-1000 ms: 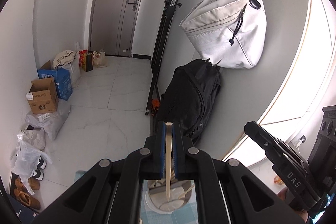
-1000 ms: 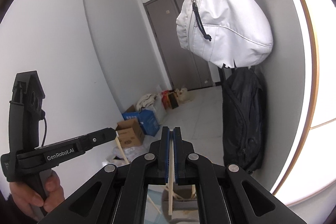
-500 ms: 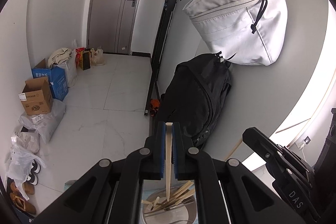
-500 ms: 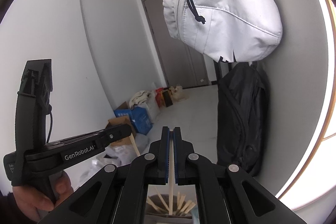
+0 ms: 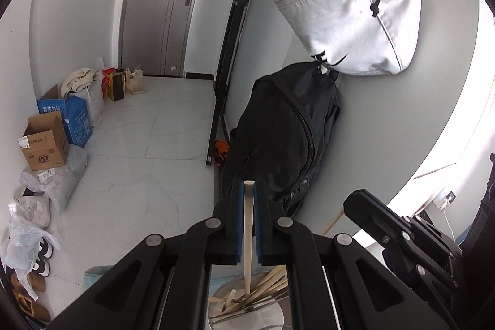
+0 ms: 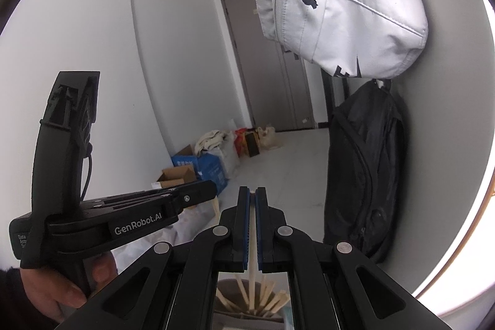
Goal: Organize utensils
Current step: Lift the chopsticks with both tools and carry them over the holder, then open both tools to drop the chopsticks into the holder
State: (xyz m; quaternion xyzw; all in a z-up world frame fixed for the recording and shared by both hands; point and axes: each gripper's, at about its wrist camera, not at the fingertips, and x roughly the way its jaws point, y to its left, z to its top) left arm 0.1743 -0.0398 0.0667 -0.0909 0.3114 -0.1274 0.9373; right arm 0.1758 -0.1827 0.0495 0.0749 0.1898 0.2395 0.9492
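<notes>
Wooden chopstick (image 5: 248, 225) stands upright in the left gripper (image 5: 248, 200), pinched between its blue pads (image 5: 237, 221), with the tip reaching down into a metal cup (image 5: 247, 310) at 6 o'clock of the left view. More chopsticks (image 5: 266, 288) lie fanned inside that cup. The right gripper (image 6: 253, 206) likewise has its fingers closed narrow on a second stick (image 6: 253, 265), which hangs down toward the same cup (image 6: 230, 288) at 6 o'clock of the right view. At 8 o'clock there, a hand (image 6: 62, 289) holds the left tool. A white bag (image 5: 349, 11) hangs at 1 o'clock above a black backpack (image 5: 278, 138). Boxes (image 5: 46, 141) sit on the floor at 9 o'clock.
</notes>
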